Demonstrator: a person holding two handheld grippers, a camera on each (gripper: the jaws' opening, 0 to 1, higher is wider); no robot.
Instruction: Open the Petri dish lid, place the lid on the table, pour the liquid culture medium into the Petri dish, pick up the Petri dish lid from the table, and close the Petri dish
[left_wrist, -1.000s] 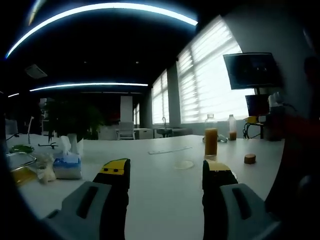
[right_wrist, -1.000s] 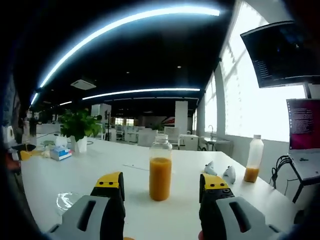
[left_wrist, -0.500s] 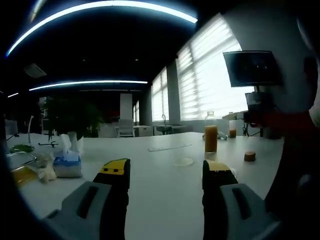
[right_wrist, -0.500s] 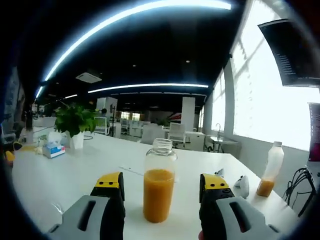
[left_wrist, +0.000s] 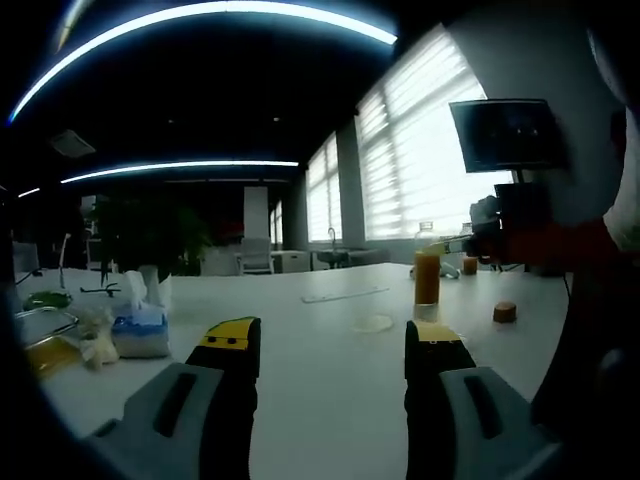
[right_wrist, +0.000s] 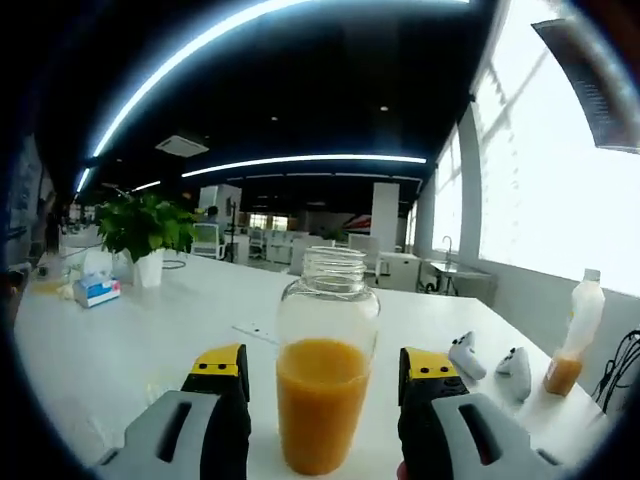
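Note:
A clear Petri dish (left_wrist: 372, 323) with its lid on lies flat on the white table (left_wrist: 320, 400), ahead of my left gripper (left_wrist: 330, 340), which is open and holds nothing. Beyond the dish stands an uncapped glass bottle (left_wrist: 428, 275) of orange liquid. My right gripper (left_wrist: 468, 240), held by a person's arm, reaches toward it from the right. In the right gripper view the bottle (right_wrist: 325, 400) stands upright and close, between the jaws of my right gripper (right_wrist: 325, 362), which is open with a gap on each side.
A brown cap (left_wrist: 505, 312) lies right of the dish. A tissue pack (left_wrist: 138, 330) and a tray (left_wrist: 40, 350) sit at the left. A small plastic bottle (right_wrist: 570, 345) and two white devices (right_wrist: 465, 352) stand behind the glass bottle on the right. A potted plant (right_wrist: 140, 225) is far left.
My right gripper has moved forward until the bottle stands between its jaws, and it now shows beside the bottle in the left gripper view. My left gripper has barely moved.

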